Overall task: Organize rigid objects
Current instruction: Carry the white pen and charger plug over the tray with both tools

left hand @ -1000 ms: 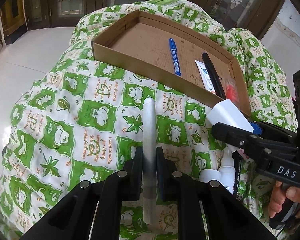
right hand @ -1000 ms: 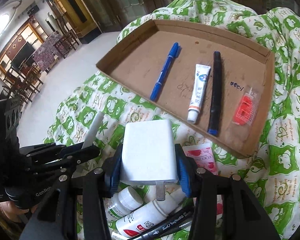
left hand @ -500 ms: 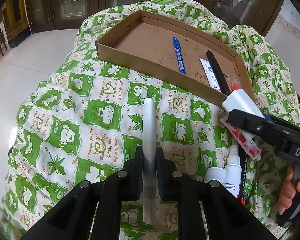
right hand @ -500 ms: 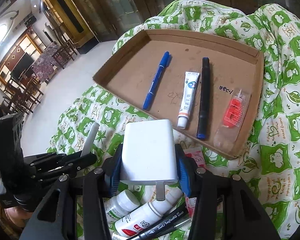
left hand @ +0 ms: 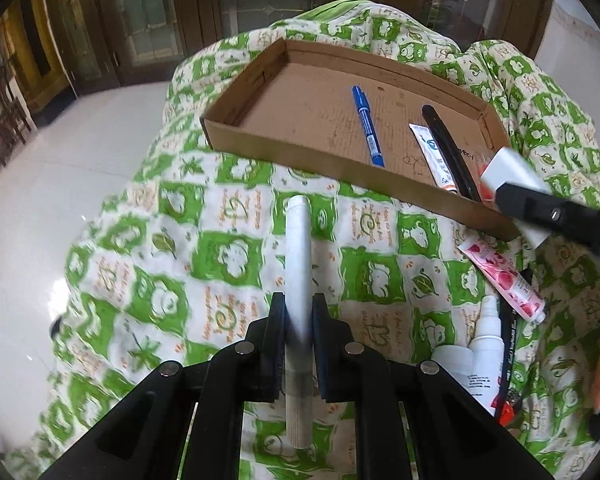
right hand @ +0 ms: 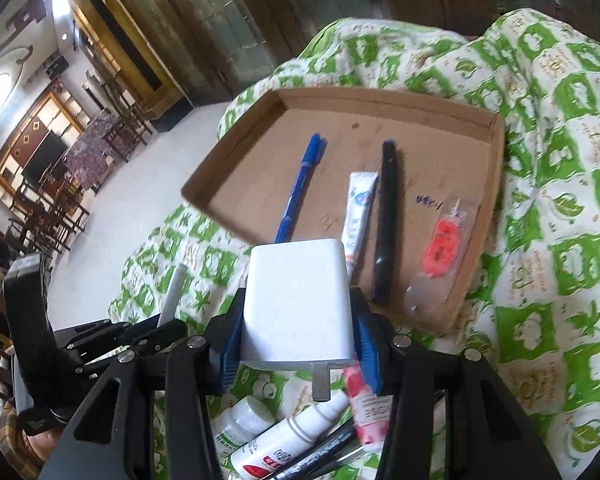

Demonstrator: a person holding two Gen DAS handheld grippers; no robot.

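My left gripper (left hand: 298, 312) is shut on a white pen (left hand: 298, 264), held above the green patterned cloth in front of the cardboard tray (left hand: 300, 152). My right gripper (right hand: 296, 320) is shut on a white charger plug (right hand: 296, 300), held above the tray's near edge (right hand: 228, 216); it also shows in the left wrist view (left hand: 508, 172). In the tray lie a blue pen (right hand: 300, 188), a white tube (right hand: 358, 208), a black pen (right hand: 386, 216) and an orange packet (right hand: 444, 248).
On the cloth below my right gripper lie a pink tube (right hand: 366, 408), a white spray bottle (right hand: 292, 436), a white pill bottle (right hand: 240, 420) and black markers (right hand: 320, 456). A white tiled floor (left hand: 40, 200) lies to the left of the covered table.
Both grippers have moved forward toward the tray. The charger now hangs at the tray's near right edge; the white pen is nearer the tray's front wall.
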